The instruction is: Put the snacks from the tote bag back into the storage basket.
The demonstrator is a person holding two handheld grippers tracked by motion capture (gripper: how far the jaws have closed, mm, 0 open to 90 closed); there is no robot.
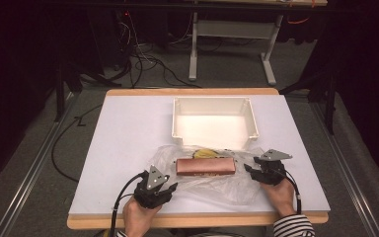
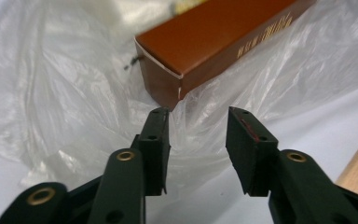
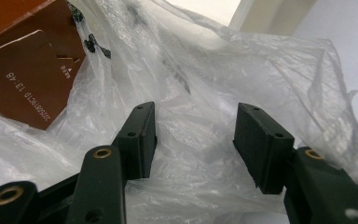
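A brown carton lies lengthwise on a crumpled clear plastic bag near the front of the white table, just in front of an empty white tray. Something yellow peeks out behind the carton, too small to name.

The left tongs sit at the bag's left edge. In the left gripper view the left tongs stand released, with wrinkled film lying between the jaws but not pinched; the carton's end is just beyond them. The right tongs rest at the carton's right end. In the right gripper view the right tongs are also parted, with loose film in the gap and no pad pressing on it, and the carton's printed end flap is off to the side.

Judging by the layout, the work is about getting the carton into or out of the bag. The carton seems to lie on top of the film rather than inside it, though the bag's mouth is hard to make out. Neither tool has a grip, so a fresh hold on the film or the carton is still to be taken, and the tray has received nothing.
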